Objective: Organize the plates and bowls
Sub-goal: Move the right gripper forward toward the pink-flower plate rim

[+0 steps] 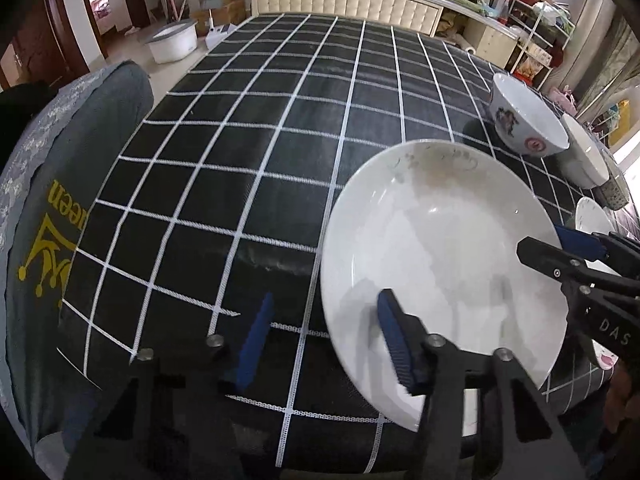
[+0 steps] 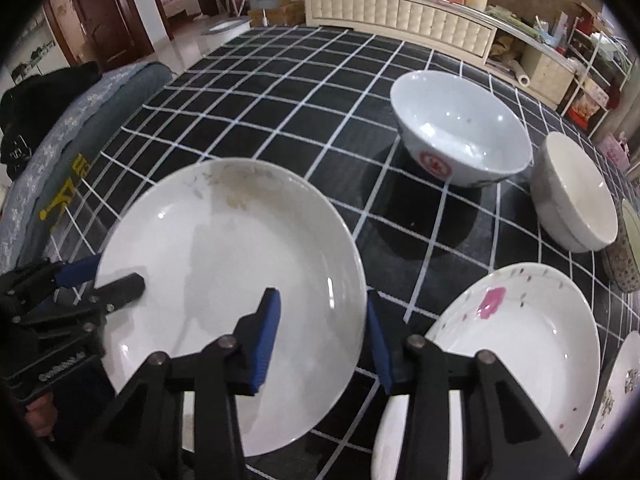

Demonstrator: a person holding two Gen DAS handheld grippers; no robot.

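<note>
Underneath everything, the table (image 2: pixel 280 92) wears a black cloth with a white grid. On it, nearest me, lies the large white plate (image 2: pixel 224 264), with the flowered plate (image 2: pixel 532 332) just beside it. Behind them stand the painted bowl (image 2: pixel 464 132) and the plain white bowl (image 2: pixel 576 196). My left gripper (image 1: pixel 324 340) is spread wide, straddling the large plate's rim. My right gripper (image 2: pixel 324 340) also gapes over the opposite rim, holding nothing.
</note>
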